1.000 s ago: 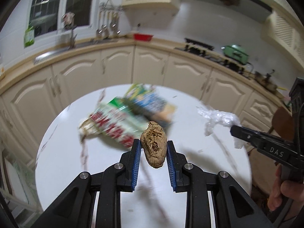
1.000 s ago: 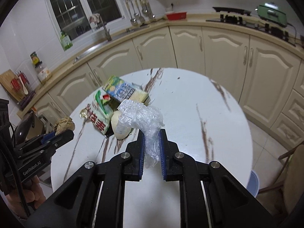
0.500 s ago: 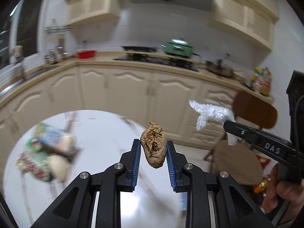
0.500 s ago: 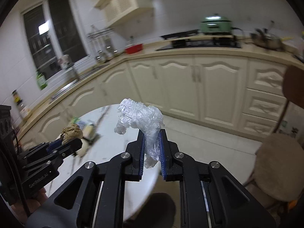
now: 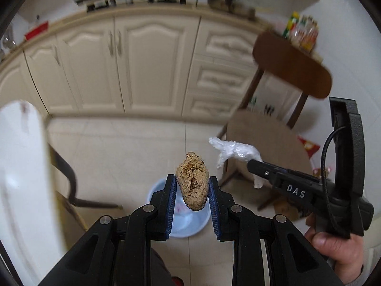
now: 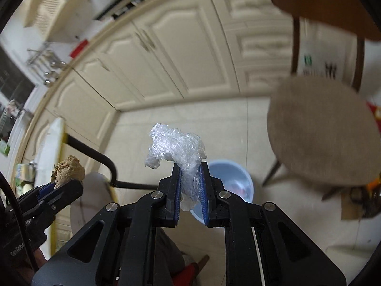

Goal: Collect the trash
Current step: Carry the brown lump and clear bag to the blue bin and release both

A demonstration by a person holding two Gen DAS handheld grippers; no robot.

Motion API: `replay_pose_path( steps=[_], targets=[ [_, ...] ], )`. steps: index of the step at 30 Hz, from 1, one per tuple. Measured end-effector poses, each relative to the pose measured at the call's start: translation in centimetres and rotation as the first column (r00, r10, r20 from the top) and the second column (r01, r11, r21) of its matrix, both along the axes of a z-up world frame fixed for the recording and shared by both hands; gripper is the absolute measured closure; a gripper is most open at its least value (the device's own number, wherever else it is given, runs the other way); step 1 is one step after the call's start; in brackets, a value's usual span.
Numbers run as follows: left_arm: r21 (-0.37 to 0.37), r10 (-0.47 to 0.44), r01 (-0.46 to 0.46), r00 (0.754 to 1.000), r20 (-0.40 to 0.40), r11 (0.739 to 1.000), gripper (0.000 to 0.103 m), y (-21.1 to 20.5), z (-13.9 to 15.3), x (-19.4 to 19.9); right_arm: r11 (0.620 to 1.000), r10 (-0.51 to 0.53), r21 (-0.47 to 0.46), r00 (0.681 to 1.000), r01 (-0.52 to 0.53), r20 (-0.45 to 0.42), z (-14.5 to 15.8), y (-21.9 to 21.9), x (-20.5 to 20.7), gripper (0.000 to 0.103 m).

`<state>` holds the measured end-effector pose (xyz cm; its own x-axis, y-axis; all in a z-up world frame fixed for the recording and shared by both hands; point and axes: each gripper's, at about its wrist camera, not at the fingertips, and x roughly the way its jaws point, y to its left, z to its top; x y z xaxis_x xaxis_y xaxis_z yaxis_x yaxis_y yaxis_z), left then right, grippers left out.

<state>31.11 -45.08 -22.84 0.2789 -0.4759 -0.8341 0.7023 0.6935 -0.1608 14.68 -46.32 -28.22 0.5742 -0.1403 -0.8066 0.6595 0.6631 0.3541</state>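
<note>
Two grippers now hang over the tiled floor rather than over the round white table (image 5: 21, 166), which a second ago filled both views and is reduced to a sliver at the left edge. The left gripper (image 5: 192, 190) is clamped on a brown crumpled wad (image 5: 193, 181), its blue pads pressing the wad's two flanks; the wad's long axis runs along the fingers, the narrower end pointing away from the camera and slightly left, the blunt end toward the gripper body. The right gripper (image 6: 190, 183) is closed tight on a ball of clear plastic wrap (image 6: 176, 145), most of which bulges out past the fingertips and leans left, with a thin tail squeezed between the pads. Both loads sit unchanged in their grips. A pale blue bin (image 6: 234, 178) on the floor has come into view, directly beneath the left gripper and just behind the right fingertips. A wooden chair (image 5: 266, 140) with a round seat stands to the right, cream cabinets (image 5: 147, 66) behind.
</note>
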Motion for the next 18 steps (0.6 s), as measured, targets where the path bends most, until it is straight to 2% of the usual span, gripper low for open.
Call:
replay_pose_path(
  steps=[6, 12, 13, 15, 16, 18],
  targets=[
    [0.100, 0.026, -0.013, 0.991, -0.131, 0.995, 0.080, -3.4, -6.1, 3.5, 0.992, -0.019, 0.125, 0.997, 0.028, -0.073, -7.4, -3.0, 1.0, 0.090],
    [0.168, 0.059, -0.026, 0.979, -0.193, 0.985, 0.079, -6.7, -8.9, 8.1, 0.978, -0.016, 0.207, 0.994, 0.038, -0.107, -12.1, -4.7, 2.5, 0.089],
    [0.176, 0.063, -0.028, 0.978, -0.199, 0.984, 0.076, -7.4, -8.7, 9.1, 0.976, -0.016, 0.216, 0.994, 0.040, -0.110, -12.5, -5.0, 2.7, 0.089],
    [0.196, 0.074, -0.033, 0.975, -0.208, 0.980, 0.060, -8.3, -9.9, 10.4, 0.972, -0.018, 0.231, 0.993, 0.045, -0.118, -13.4, -5.3, 3.1, 0.087],
    [0.202, 0.080, -0.037, 0.974, -0.211, 0.979, 0.047, -9.3, -10.1, 11.0, 0.970, -0.020, 0.236, 0.992, 0.049, -0.123, -13.8, -5.4, 3.2, 0.086],
    [0.202, 0.096, -0.053, 0.973, -0.209, 0.978, 0.041, -10.1, -10.2, 11.6, 0.966, -0.026, 0.252, 0.991, 0.058, -0.130, -14.5, -5.6, 3.3, 0.083]
  ],
)
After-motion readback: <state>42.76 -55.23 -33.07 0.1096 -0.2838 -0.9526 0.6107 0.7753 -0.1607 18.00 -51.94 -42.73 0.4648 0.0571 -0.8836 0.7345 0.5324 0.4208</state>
